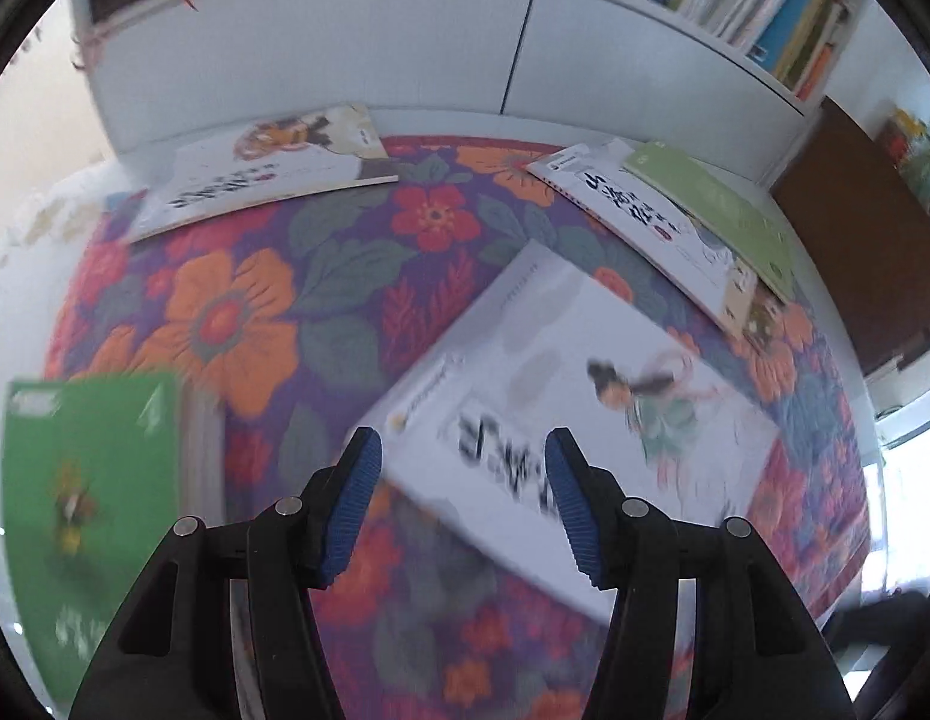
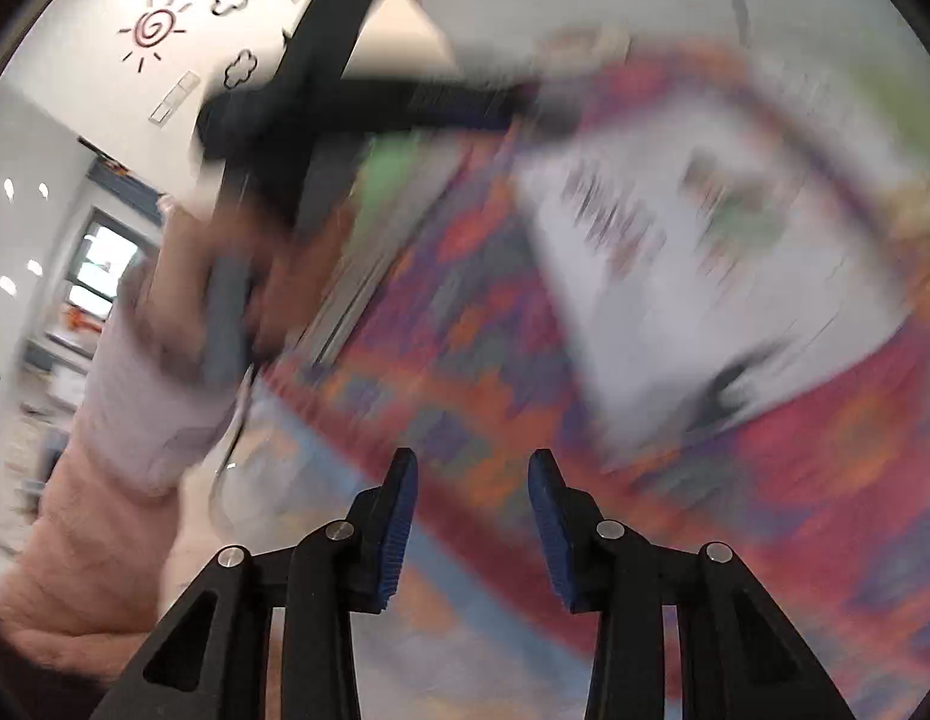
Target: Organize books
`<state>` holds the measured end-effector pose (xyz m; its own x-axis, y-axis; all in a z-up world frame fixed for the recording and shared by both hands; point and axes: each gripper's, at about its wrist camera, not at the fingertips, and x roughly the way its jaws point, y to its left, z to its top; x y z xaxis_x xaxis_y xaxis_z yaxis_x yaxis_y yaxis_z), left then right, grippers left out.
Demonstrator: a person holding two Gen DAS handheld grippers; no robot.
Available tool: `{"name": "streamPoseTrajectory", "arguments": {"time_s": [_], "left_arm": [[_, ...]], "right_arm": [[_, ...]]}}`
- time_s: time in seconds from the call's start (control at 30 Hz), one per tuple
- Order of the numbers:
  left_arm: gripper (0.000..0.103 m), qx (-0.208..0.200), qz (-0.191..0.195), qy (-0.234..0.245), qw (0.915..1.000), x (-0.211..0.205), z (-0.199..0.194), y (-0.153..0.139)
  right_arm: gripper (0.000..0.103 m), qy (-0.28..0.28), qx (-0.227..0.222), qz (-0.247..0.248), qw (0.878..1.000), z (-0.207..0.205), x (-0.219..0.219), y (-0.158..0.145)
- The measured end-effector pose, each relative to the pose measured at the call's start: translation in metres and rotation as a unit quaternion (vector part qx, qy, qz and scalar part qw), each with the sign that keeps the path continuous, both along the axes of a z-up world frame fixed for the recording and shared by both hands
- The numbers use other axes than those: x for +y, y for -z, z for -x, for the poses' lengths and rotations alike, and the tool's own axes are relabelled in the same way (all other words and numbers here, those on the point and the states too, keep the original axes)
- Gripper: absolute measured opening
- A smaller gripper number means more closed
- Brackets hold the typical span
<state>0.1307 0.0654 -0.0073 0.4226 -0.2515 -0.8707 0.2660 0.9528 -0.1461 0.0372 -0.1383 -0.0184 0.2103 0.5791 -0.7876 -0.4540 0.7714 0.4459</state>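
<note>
Honestly, white book (image 1: 561,420) flat on floral cloth (image 1: 237,312), just beyond the left gripper (image 1: 462,504) fingertips, corner between them. Both sets of jaws spread, pinching nothing; right gripper (image 2: 471,522) over bare cloth, view smeared. Best bet: slow down, catch the near edge, lift level, dodge the green book (image 1: 87,480) left of the fingers.

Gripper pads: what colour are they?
Blue, ribbed pads; clearest in the left wrist view.
</note>
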Motion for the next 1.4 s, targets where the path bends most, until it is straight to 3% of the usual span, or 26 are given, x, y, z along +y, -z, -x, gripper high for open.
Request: {"name": "streamPoseTrajectory", "arguments": {"time_s": [0.1,0.17,0.33,0.43,0.53,0.57,0.67,0.77,0.83,1.0,1.13,1.4], "left_arm": [[0.054,0.013,0.021,-0.009,0.9997,0.004,0.031,0.006],[0.054,0.019,0.040,-0.019,0.9988,0.004,0.046,0.013],[0.054,0.041,0.067,-0.035,0.9963,-0.005,0.061,0.041],[0.054,0.040,0.079,-0.046,0.9950,-0.008,0.059,0.051],[0.054,0.031,0.072,-0.044,0.9960,-0.011,0.058,0.050],[0.054,0.030,0.074,-0.043,0.9959,-0.010,0.059,0.050],[0.054,0.025,0.071,-0.031,0.9967,-0.007,0.065,0.050],[0.054,0.009,0.056,-0.021,0.9982,-0.004,0.069,0.053],[0.054,0.002,0.056,-0.012,0.9984,-0.004,0.070,0.054],[0.054,-0.011,0.044,0.005,0.9990,-0.008,0.070,0.055],[0.054,-0.017,0.052,0.009,0.9985,-0.006,0.071,0.055],[0.055,-0.035,0.049,0.006,0.9982,-0.006,0.075,0.056]], "right_arm": [[0.049,0.027,-0.043,0.024,0.998,-0.032,-0.027,-0.012],[0.049,0.058,-0.074,0.059,0.994,-0.064,-0.044,-0.010],[0.049,0.106,-0.066,0.096,0.988,-0.138,-0.068,0.023],[0.049,0.100,-0.074,0.145,0.981,-0.150,-0.062,0.036],[0.051,0.085,-0.032,0.127,0.988,-0.143,-0.059,0.053],[0.051,0.088,-0.041,0.122,0.988,-0.133,-0.060,0.053],[0.053,0.070,-0.007,0.076,0.995,-0.092,-0.062,0.052],[0.052,-0.005,0.049,0.017,0.999,-0.055,-0.057,0.055],[0.051,-0.008,0.058,0.009,0.998,-0.050,-0.064,0.057],[0.050,0.018,0.114,-0.081,0.990,-0.075,-0.087,0.069],[0.050,0.019,0.102,-0.088,0.991,-0.081,-0.082,0.067],[0.050,0.043,-0.001,-0.074,0.996,-0.053,-0.069,0.063]]}}
